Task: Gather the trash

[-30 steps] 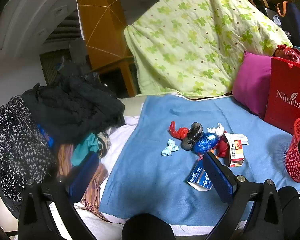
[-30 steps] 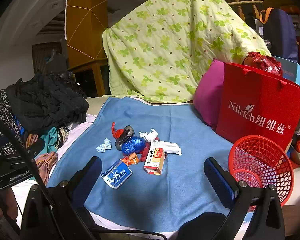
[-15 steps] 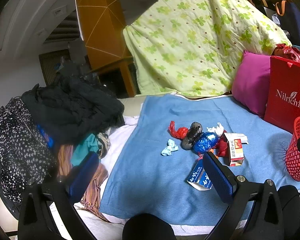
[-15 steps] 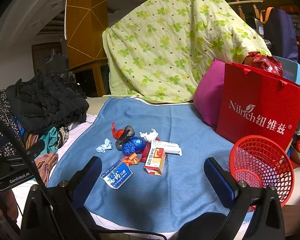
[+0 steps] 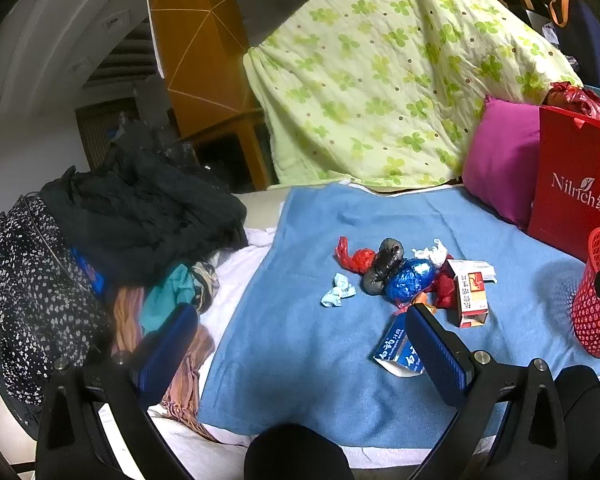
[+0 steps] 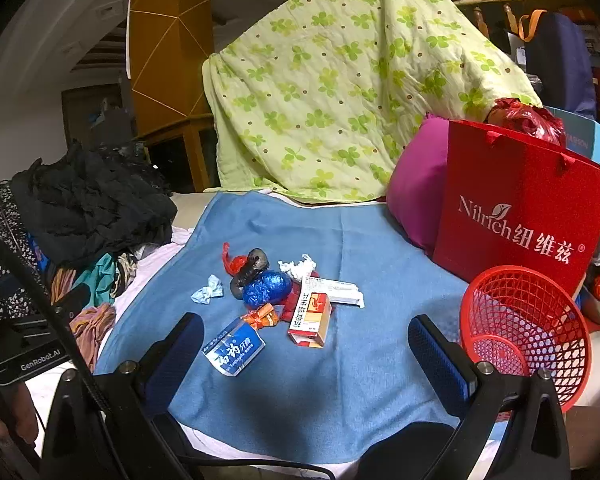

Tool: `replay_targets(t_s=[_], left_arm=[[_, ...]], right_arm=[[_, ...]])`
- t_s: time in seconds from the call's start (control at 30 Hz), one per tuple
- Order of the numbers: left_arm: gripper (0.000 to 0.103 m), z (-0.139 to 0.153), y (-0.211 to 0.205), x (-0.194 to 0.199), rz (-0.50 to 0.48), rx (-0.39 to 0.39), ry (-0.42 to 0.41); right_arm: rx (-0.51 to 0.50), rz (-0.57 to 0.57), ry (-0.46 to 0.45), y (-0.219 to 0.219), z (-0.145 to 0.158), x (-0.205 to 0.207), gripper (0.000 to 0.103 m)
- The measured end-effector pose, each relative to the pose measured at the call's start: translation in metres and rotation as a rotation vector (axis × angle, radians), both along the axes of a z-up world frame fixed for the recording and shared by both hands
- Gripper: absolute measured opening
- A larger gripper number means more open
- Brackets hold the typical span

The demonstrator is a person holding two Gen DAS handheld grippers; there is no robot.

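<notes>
Trash lies heaped on a blue towel (image 6: 340, 240): a crumpled blue foil ball (image 6: 267, 288), a black bag (image 6: 250, 266), a red plastic scrap (image 6: 234, 262), white tissue (image 6: 300, 267), a pale blue wad (image 6: 207, 294), an orange wrapper (image 6: 262, 316), a red-and-white carton (image 6: 311, 314) and a blue toothpaste box (image 6: 234, 348). A red mesh basket (image 6: 528, 332) stands at the right. My right gripper (image 6: 304, 344) hangs open above the towel's near edge. My left gripper (image 5: 300, 340) is open too, its right finger (image 5: 436, 352) covering part of the toothpaste box (image 5: 396, 354).
A red paper bag (image 6: 520, 216) and a magenta pillow (image 6: 412, 196) stand behind the basket. A green clover quilt (image 6: 340, 92) drapes at the back. Dark clothes (image 5: 140, 216) and a speckled garment (image 5: 28, 292) pile up on the left.
</notes>
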State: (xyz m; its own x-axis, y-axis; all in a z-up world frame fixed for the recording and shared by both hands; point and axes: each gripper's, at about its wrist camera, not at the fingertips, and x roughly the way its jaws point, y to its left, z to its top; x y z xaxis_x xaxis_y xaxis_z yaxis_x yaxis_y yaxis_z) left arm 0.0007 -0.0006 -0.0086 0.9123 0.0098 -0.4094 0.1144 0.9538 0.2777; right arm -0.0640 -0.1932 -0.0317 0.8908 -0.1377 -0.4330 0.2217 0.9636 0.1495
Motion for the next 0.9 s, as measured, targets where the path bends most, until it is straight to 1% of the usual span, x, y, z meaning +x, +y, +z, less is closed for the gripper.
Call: replay_targets(t_s=[0.07, 0.1, 0.17, 0.2, 0.27, 0.3, 0.37, 0.47, 0.53, 0.57, 0.63, 0.67, 0.8, 0.87, 0.9], left_arm=[[0.103, -0.002, 0.000, 0.001, 0.000, 0.006, -0.003], [0.103, -0.002, 0.000, 0.001, 0.000, 0.028, -0.013], [0.103, -0.002, -0.001, 0.002, 0.001, 0.068, -0.026], [0.103, -0.002, -0.001, 0.004, 0.002, 0.070, -0.023], [0.103, -0.004, 0.000, 0.006, 0.001, 0.067, -0.015], [0.103, -0.005, -0.001, 0.007, 0.001, 0.059, -0.014], [0.103, -0.010, -0.001, 0.012, -0.006, 0.042, 0.001], [0.103, -0.024, 0.002, 0.028, -0.033, 0.026, 0.062], [0.103, -0.039, 0.003, 0.043, -0.052, 0.004, 0.127], [0.103, -0.049, 0.002, 0.051, -0.062, -0.022, 0.147], [0.103, -0.065, -0.001, 0.065, -0.080, -0.054, 0.167], [0.103, -0.073, -0.004, 0.073, -0.091, -0.078, 0.163], [0.103, -0.113, -0.012, 0.091, -0.170, -0.042, 0.358], [0.103, -0.135, -0.015, 0.099, -0.190, -0.032, 0.498], [0.103, -0.141, -0.017, 0.103, -0.197, -0.037, 0.524]], right_arm=[[0.014, 0.001, -0.011, -0.001, -0.002, 0.001, 0.103], [0.028, 0.000, -0.029, -0.001, -0.002, 0.000, 0.103], [0.032, -0.001, -0.026, -0.001, -0.003, 0.001, 0.103], [0.037, -0.002, -0.031, -0.002, -0.003, 0.001, 0.103], [0.023, -0.002, -0.009, -0.004, -0.006, 0.004, 0.103], [0.010, -0.004, 0.002, -0.004, -0.007, 0.006, 0.103], [0.017, -0.006, 0.008, -0.009, -0.011, 0.010, 0.103], [0.036, -0.018, 0.040, -0.020, -0.022, 0.025, 0.103], [0.067, -0.025, 0.074, -0.032, -0.034, 0.041, 0.103], [0.079, -0.026, 0.088, -0.037, -0.040, 0.050, 0.103], [0.102, -0.025, 0.123, -0.047, -0.054, 0.074, 0.103], [0.099, -0.022, 0.127, -0.051, -0.058, 0.085, 0.103], [0.195, 0.031, 0.229, -0.058, -0.084, 0.136, 0.100], [0.264, 0.047, 0.290, -0.064, -0.098, 0.166, 0.091], [0.294, 0.053, 0.315, -0.066, -0.104, 0.178, 0.090]])
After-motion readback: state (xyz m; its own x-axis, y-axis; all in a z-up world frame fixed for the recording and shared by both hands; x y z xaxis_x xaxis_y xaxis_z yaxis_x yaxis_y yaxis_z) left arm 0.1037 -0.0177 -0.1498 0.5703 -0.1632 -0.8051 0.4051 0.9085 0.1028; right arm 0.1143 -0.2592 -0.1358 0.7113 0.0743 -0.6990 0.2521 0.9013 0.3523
